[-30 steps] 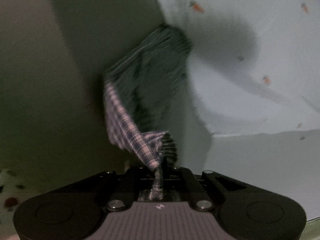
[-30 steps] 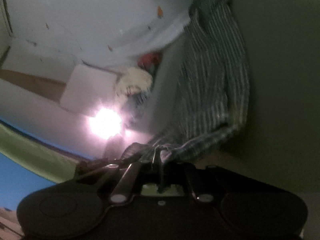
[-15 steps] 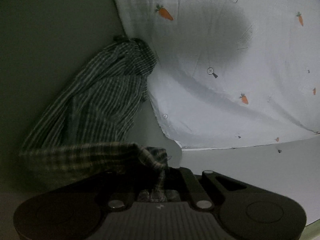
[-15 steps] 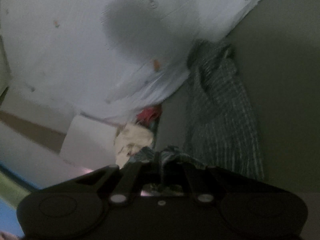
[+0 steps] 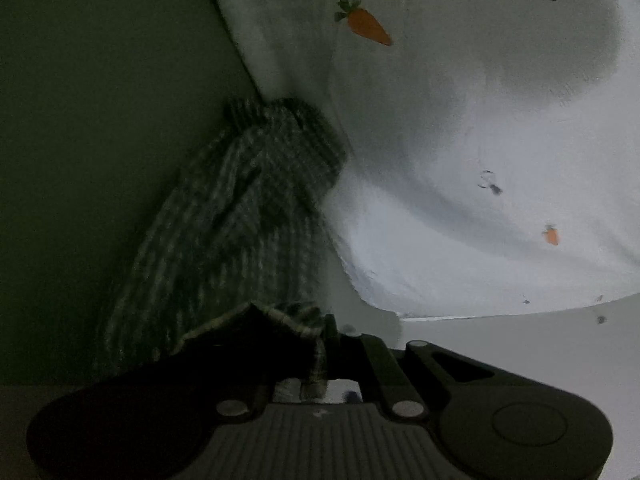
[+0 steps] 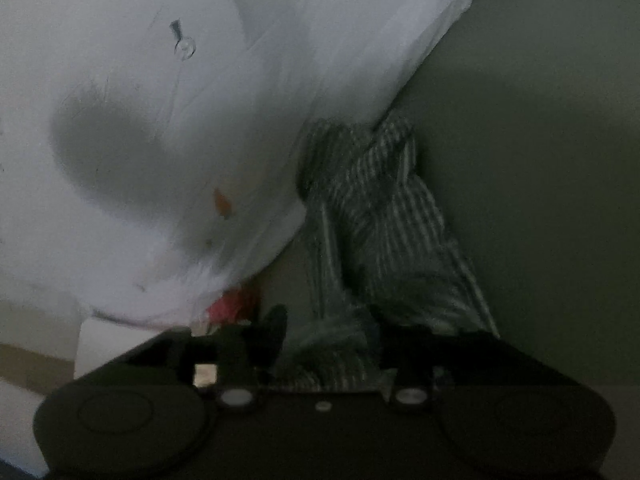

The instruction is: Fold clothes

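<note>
A dark plaid garment point(image 5: 240, 216) lies stretched away from me on an olive surface, its far end bunched against a white carrot-print sheet point(image 5: 460, 140). My left gripper point(image 5: 320, 360) is shut on a folded corner of the near edge, which drapes over its left finger. In the right wrist view the same garment point(image 6: 380, 208) runs up from my right gripper point(image 6: 336, 340). Its jaws are opening, and the cloth's edge still lies loose between the parted fingers point(image 6: 274, 328). The view is dim and blurred.
The white sheet point(image 6: 200, 80) covers the area beside the garment. A red item point(image 6: 232, 306) peeks out under its edge, and a pale box point(image 6: 116, 344) stands at lower left. The bare olive surface point(image 6: 540, 160) spreads to the right of the garment.
Both grippers have carried the garment's near edge toward its bunched far end, which now looms larger. The right jaws, shut on the cloth before, have parted. The left stays clamped.
</note>
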The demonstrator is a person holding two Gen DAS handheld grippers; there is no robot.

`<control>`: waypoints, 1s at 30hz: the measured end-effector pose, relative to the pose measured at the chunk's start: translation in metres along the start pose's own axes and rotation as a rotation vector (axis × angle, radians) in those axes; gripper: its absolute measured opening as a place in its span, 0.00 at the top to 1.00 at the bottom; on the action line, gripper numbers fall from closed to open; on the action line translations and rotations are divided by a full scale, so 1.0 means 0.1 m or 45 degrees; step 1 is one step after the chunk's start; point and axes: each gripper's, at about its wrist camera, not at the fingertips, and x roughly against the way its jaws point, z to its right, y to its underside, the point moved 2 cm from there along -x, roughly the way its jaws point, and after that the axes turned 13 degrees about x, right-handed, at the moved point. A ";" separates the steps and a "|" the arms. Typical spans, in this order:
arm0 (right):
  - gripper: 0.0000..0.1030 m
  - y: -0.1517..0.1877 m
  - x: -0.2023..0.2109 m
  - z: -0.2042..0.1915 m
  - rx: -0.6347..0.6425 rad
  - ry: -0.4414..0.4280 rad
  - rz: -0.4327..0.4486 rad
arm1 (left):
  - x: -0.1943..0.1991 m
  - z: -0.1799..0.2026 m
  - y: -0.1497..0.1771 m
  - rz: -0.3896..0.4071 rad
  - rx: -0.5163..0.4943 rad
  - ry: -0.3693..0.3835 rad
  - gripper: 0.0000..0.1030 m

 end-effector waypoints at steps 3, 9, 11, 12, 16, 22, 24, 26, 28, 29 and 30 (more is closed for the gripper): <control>0.46 -0.07 0.00 0.02 -0.056 -0.024 0.052 | -0.13 -0.04 -0.12 -0.017 -0.040 -0.051 0.94; 0.50 0.11 0.21 -0.08 0.017 0.026 0.070 | -0.16 -0.11 -0.15 0.000 -0.058 -0.087 0.66; 0.58 0.31 0.20 -0.14 0.122 0.094 -0.022 | -0.12 -0.09 -0.15 0.027 -0.077 -0.117 0.56; 0.58 0.41 0.17 -0.18 0.175 0.153 -0.065 | -0.08 -0.08 -0.17 0.044 -0.086 -0.136 0.54; 0.59 0.71 0.14 -0.34 0.401 0.376 -0.145 | 0.15 0.01 -0.24 0.170 -0.120 -0.187 0.37; 0.48 0.95 0.14 -0.66 0.867 0.661 -0.199 | 0.61 0.14 -0.10 0.286 -0.223 -0.228 0.31; 0.41 1.04 0.13 -0.75 1.008 0.689 -0.219 | 0.66 0.15 0.12 0.250 -0.319 -0.305 0.30; 0.22 1.21 0.12 -0.81 1.196 0.744 -0.246 | 0.67 0.13 0.40 0.200 -0.435 -0.427 0.28; 0.22 1.40 0.15 -0.88 1.380 0.800 -0.280 | 0.68 0.06 0.70 0.139 -0.512 -0.537 0.28; 0.22 1.50 0.15 -0.91 1.456 0.819 -0.291 | 0.70 0.01 0.83 0.099 -0.502 -0.546 0.28; 0.21 1.57 0.17 -0.93 1.513 0.828 -0.291 | 0.72 -0.05 0.93 0.059 -0.473 -0.537 0.27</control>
